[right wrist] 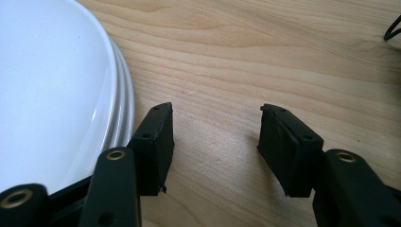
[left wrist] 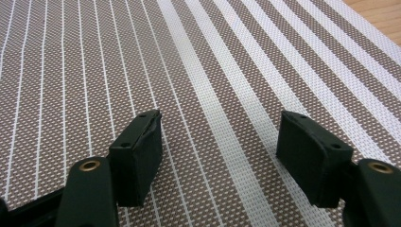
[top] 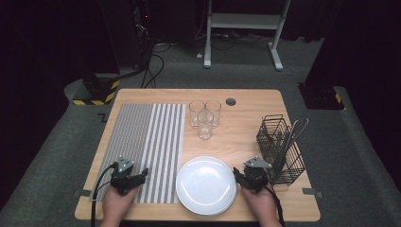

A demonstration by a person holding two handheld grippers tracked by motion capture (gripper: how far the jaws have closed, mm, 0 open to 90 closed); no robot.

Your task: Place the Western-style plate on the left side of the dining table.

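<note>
Left gripper (top: 140,176) sits over the striped placemat (top: 146,142), left of the white plate (top: 206,185), jaws spread wide with nothing between them, just weave underneath. The plate lies at the table's (top: 246,137) near edge, centre stage. Behind the plate, three clear glasses (top: 204,116) cluster together. Right gripper (top: 239,176) rests just right of the plate's rim, jaws apart and empty over bare wood. Further right of the plate stands the wire cutlery basket (top: 279,146), utensils upright inside.
</note>
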